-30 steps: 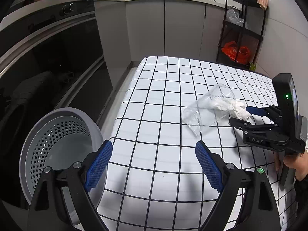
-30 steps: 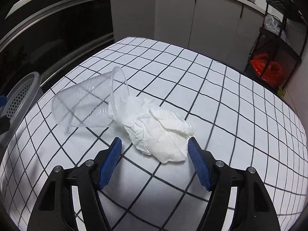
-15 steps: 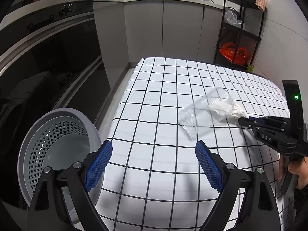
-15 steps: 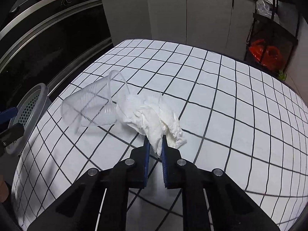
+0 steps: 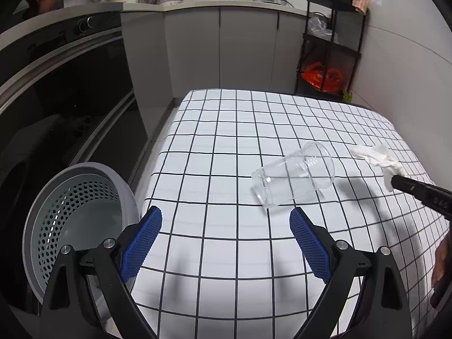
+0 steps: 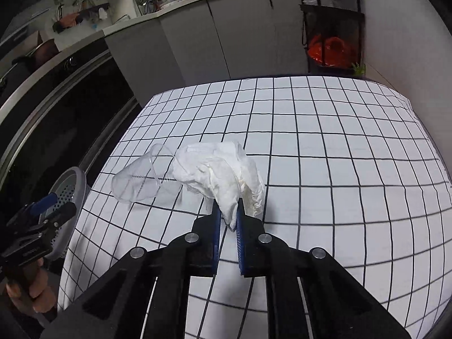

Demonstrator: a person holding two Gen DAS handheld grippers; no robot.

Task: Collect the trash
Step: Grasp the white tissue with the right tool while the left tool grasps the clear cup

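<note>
1. The crumpled white tissue (image 6: 223,175) is hanging pinched between the blue pads of the right gripper (image 6: 227,223), clear of the checked tablecloth (image 6: 325,169); the lower end of the wad is disappearing between the pads, so how deep it sits is hard to make out.
2. From the left wrist view the right gripper is being cut off by the frame edge, only its dark tip showing, with the tissue (image 5: 378,158) trailing from it.
3. The clear plastic cup (image 5: 293,178) is lying on its side on the cloth just beside the tissue, with nothing visible inside it.
4. The left gripper (image 5: 226,243) is hovering over the near edge of the table with its jaws standing wide apart and nothing between them.
5. The grey perforated bin (image 5: 79,206) is sitting below the table's left edge; its near side is hidden behind the gripper, and the part showing looks empty.
</note>
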